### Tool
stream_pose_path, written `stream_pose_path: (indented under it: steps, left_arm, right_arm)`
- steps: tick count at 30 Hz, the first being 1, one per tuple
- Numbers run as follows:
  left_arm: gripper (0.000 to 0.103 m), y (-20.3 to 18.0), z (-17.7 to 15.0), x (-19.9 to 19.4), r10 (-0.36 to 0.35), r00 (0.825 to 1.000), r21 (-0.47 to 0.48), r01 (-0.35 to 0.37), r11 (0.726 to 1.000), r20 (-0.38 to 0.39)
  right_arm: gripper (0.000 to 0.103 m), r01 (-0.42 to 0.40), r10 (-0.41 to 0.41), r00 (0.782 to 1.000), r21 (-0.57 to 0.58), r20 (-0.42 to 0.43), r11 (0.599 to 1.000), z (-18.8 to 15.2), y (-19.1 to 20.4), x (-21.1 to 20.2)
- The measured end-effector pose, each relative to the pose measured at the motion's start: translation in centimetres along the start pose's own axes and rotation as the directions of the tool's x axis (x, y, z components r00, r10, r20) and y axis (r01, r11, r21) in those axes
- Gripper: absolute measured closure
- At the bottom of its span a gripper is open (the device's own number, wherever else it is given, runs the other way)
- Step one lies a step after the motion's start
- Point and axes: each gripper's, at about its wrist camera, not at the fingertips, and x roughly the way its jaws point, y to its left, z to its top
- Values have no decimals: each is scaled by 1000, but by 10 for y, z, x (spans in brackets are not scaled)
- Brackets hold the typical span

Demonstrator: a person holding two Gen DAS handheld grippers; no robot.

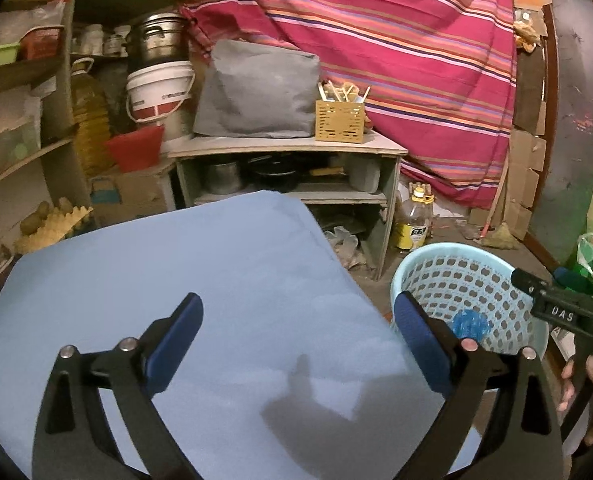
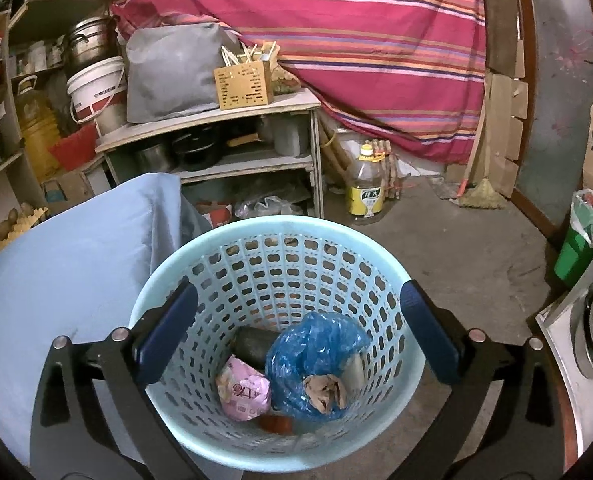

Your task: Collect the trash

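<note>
A light blue perforated basket (image 2: 280,232) stands on the floor beside a table covered with a blue cloth (image 1: 176,280). Inside it lie a blue plastic bag (image 2: 308,356), a pink wrapper (image 2: 242,394), a dark object (image 2: 252,342), crumpled brown paper (image 2: 324,390) and something red (image 2: 274,424). My right gripper (image 2: 296,328) is open and empty directly above the basket. My left gripper (image 1: 298,344) is open and empty above the blue cloth. The basket (image 1: 412,264) and the right gripper's body (image 1: 556,312) also show at the right of the left wrist view.
A low wooden shelf (image 1: 288,148) with pots, a grey bag (image 1: 256,88) and a yellow utensil box (image 1: 339,120) stands behind. An oil bottle (image 2: 366,188) sits on the floor. A striped red cloth (image 2: 356,40) hangs behind. A green bin (image 2: 576,252) is at right.
</note>
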Motion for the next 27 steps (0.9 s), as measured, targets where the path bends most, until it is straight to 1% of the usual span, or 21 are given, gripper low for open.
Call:
stream_pose_path:
  steps: [3,7,8,12,14,18,22,24,27]
  left_arm:
    - [8,8,-8,-14,40,999,8,-40,999,9]
    - [6,18,-21,-36,92,995,19,-93,995,24]
    - [6,22,-28,-44,109,994,13,-109,994,30]
    - [5,33,-47,-70,133,990,8,-133,991,46]
    - [5,37,-57,-81,138,989,10,-139,990,51]
    - [5,49,-81,-105,153,987,9,-153,988,49]
    - [5,61,-102,-125,146,988,-16,-146,989,41]
    - [5,68,-113,-134,157,987,-27,-156,987,34]
    - [5,77,-129,-147,193,981,-24,-192,981,38]
  right_arm:
    - [5,9,-9,1000,4,16,1000,-6,6,-12]
    - [4,1,-1,999,-8,48,1000,-20,23,-33]
    - [4,-2,3,999,-9,51,1000,-24,26,-37]
    - [4,-39,40,998,-17,57,999,-42,47,-60]
    - [4,-65,68,996,-44,65,997,-55,62,-75]
    - [4,-90,97,993,-96,68,991,-81,93,-97]
    - [4,-127,142,987,-170,77,977,-104,123,-116]
    - [4,-127,148,984,-196,95,972,-113,134,-125]
    - [4,-121,151,981,-227,120,966,-128,152,-136]
